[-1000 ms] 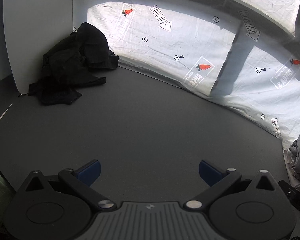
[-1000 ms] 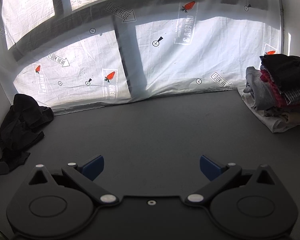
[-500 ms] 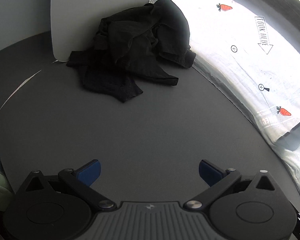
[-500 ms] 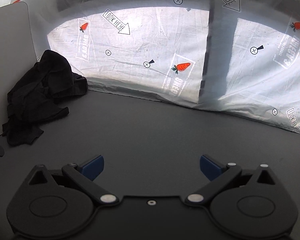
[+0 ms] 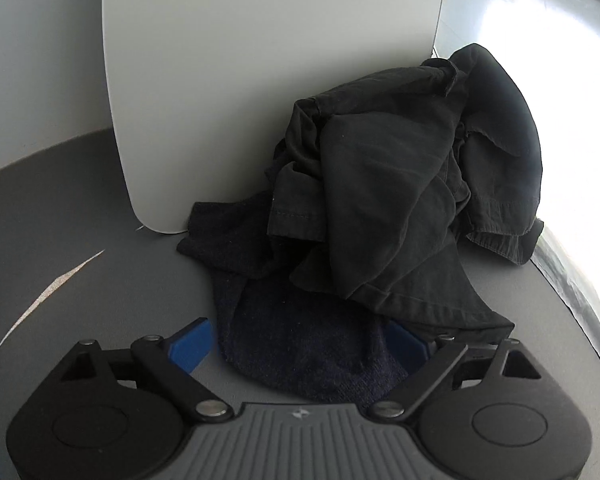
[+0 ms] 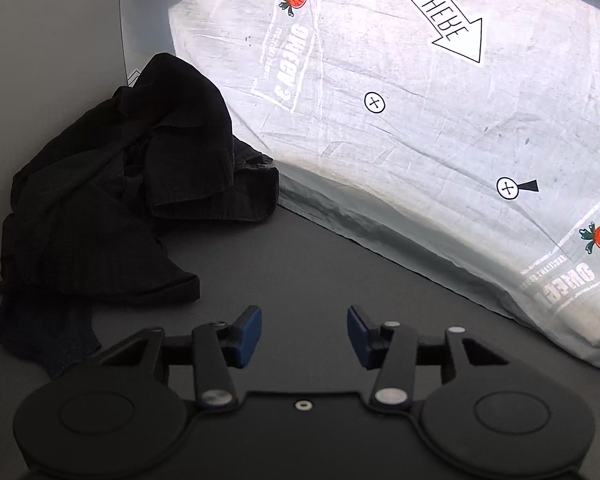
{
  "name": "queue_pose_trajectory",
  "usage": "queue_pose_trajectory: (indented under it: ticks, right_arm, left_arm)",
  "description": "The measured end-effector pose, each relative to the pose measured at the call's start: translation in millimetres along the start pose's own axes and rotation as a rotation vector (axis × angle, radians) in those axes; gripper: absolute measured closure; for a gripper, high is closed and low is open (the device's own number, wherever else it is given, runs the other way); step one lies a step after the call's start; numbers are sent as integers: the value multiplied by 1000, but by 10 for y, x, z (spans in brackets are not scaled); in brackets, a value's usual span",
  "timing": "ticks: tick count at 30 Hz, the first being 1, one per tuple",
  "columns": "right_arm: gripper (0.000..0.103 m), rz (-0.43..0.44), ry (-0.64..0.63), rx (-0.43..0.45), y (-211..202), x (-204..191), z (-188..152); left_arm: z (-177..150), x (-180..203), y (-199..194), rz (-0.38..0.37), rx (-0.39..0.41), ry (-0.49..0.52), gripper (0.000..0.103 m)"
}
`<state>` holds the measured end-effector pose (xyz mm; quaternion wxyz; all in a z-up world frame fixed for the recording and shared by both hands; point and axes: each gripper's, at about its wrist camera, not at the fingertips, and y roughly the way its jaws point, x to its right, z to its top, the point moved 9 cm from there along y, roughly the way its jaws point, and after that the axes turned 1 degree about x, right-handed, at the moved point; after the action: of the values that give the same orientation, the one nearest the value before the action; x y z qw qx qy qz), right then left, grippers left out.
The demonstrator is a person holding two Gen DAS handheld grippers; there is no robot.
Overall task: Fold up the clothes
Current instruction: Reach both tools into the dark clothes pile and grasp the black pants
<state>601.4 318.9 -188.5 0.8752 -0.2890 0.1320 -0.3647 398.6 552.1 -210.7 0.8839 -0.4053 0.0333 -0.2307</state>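
A crumpled heap of black clothes point(image 5: 400, 200) lies on the grey table point(image 5: 100, 272) against a white board point(image 5: 260, 80). A dark navy knit piece point(image 5: 300, 360) spreads from under the heap toward me. My left gripper point(image 5: 300, 344) straddles that knit piece; its jaws are wide and closing, and the blue pads point(image 5: 192, 344) do not press on it. In the right wrist view the same heap point(image 6: 132, 184) sits at the left. My right gripper point(image 6: 304, 336) hovers over bare table to the right of it, jaws closing with nothing between them.
A white printed sheet point(image 6: 420, 120) with carrots and arrows rises behind the table's far edge. The white board stands upright at the left behind the heap. A pale scratch point(image 5: 52, 292) marks the table at the left.
Both views swung left and closed in on the black heap. The knit piece now lies between the left jaws. The right jaws have narrowed a lot. The folded stack left the right view.
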Motion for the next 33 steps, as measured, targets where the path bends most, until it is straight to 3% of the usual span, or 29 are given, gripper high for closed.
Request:
queue_pose_trajectory:
  ticks: [3, 7, 11, 13, 16, 18, 19, 20, 21, 25, 33]
  right_arm:
    - [79, 72, 6, 32, 476, -205, 284]
    - [80, 139, 3, 80, 1042, -463, 668]
    - [62, 111, -47, 132, 1504, -628, 960]
    - [59, 112, -46, 139, 1687, -658, 1048]
    - [41, 118, -60, 143, 1932, -720, 1169]
    - [38, 142, -89, 136, 2070, -787, 1227]
    - [44, 158, -110, 125, 2095, -820, 1231]
    - [73, 173, -131, 112, 2114, -850, 1232]
    - [89, 187, -152, 99, 2133, -880, 1232]
    - [91, 91, -233, 189, 1777, -785, 1208]
    - [93, -382, -390, 459, 141, 24, 1027]
  left_arm:
    - [169, 21, 217, -8, 21, -37, 25]
    - [326, 53, 444, -35, 40, -74, 34]
    - [391, 111, 560, -43, 65, -67, 34]
    - [411, 119, 586, -55, 68, -70, 34]
    - [416, 114, 618, -64, 65, -74, 33]
    - [401, 113, 636, -55, 63, -75, 32]
    - [395, 123, 633, -51, 66, -69, 32]
    - [388, 133, 620, -46, 70, -60, 32]
    - [384, 142, 603, -40, 74, -51, 32]
    - [360, 171, 501, -4, 66, -29, 33]
    - [110, 307, -65, -62, 29, 13, 33]
